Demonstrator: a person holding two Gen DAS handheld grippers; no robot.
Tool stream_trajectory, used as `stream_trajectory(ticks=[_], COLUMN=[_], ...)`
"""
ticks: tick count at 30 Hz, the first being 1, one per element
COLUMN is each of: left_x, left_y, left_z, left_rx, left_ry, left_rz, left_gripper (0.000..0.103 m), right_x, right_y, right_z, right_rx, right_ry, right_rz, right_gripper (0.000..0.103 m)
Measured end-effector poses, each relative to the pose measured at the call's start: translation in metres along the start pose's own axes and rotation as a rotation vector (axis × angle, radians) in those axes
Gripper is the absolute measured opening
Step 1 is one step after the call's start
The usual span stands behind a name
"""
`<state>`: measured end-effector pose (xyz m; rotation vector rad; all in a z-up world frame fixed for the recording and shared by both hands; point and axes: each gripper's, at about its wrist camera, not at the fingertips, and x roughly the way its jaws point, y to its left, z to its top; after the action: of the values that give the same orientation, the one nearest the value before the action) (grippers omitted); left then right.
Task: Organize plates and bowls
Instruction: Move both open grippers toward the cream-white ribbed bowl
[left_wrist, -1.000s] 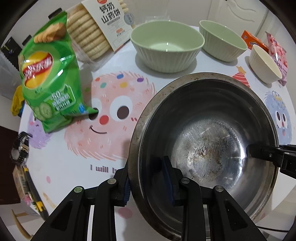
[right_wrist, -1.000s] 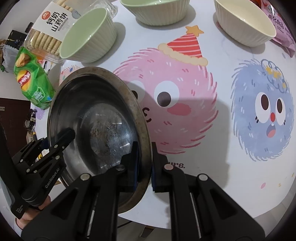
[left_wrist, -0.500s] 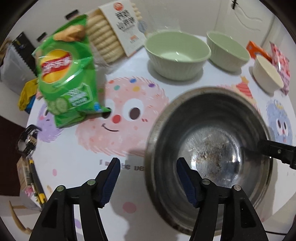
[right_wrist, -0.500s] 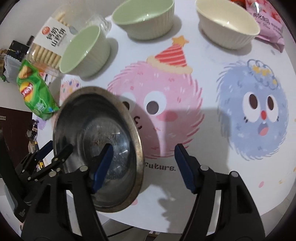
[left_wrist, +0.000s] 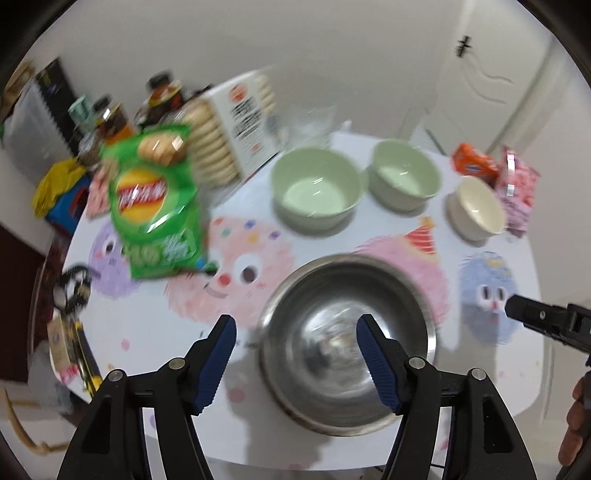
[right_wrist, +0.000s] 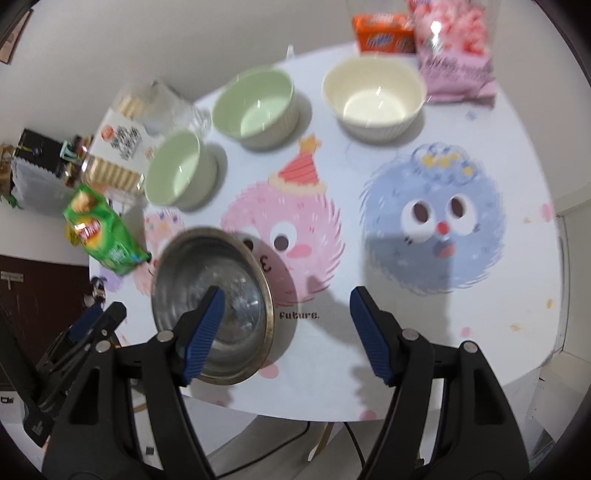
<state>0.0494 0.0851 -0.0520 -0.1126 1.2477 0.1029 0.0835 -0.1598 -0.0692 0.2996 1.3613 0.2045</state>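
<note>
Steel bowl (left_wrist: 347, 343) sits on the desk (left_wrist: 140, 325) at its near edge, free. Left tool (left_wrist: 293, 341) and right tool (right_wrist: 286, 315) above it, jaws just opened wide, nothing gripped. Two green bowls (left_wrist: 316, 190) and a cream bowl (left_wrist: 476, 206) farther back; chip bag (left_wrist: 155, 206) left.

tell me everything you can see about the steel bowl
The steel bowl is a wide, round, shallow basin of dull grey metal with a thin rolled rim. Its inside is scuffed, with dark specks or stains at the bottom, and it holds nothing else. It sits upright on the table near the front edge, over the pink monster print, nearer than the three ceramic bowls. Nothing grips it: both grippers have just been opening and hang above it, their pads clear of the rim.
</note>
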Motion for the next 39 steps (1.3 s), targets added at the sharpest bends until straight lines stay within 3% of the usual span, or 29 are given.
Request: stream_trajectory(ticks=[5, 18, 22, 28, 34, 39], left_x=[-0.015, -0.013, -0.015, -0.015, 0.011, 0.054], left_y=[-0.028, -0.052, -0.065, -0.097, -0.131, -0.165], left_z=[0.014, 0.02, 0.026, 0.046, 0.074, 0.096], left_rx=[0.083, 0.16, 0.181, 0.205, 0.194, 0.204], left_ry=[-0.014, 0.019, -0.023, -0.126, -0.113, -0.053], left_rz=[-0.022, -0.096, -0.13, -0.095, -0.091, -0.118], left_gripper=[0.075, 0.08, 0.08, 0.08, 0.08, 0.08], right_x=[-0.038, -0.061, -0.069, -0.074, -0.066, -0.037], right_y=[0.005, -0.012, -0.019, -0.033, -0.059, -0.092], right_z=[0.0, -0.027, -0.026, 0.001, 0.044, 0.083], right_rx=[0.011, 0.18, 0.185, 0.15, 0.19, 0.246], right_ry=[-0.071, -0.162, -0.185, -0.221, -0.207, -0.157], right_rz=[-0.008, -0.02, -0.055, -0.098, -0.061, -0.06], right_gripper=[0.081, 0.081, 0.082, 0.081, 0.081, 0.082])
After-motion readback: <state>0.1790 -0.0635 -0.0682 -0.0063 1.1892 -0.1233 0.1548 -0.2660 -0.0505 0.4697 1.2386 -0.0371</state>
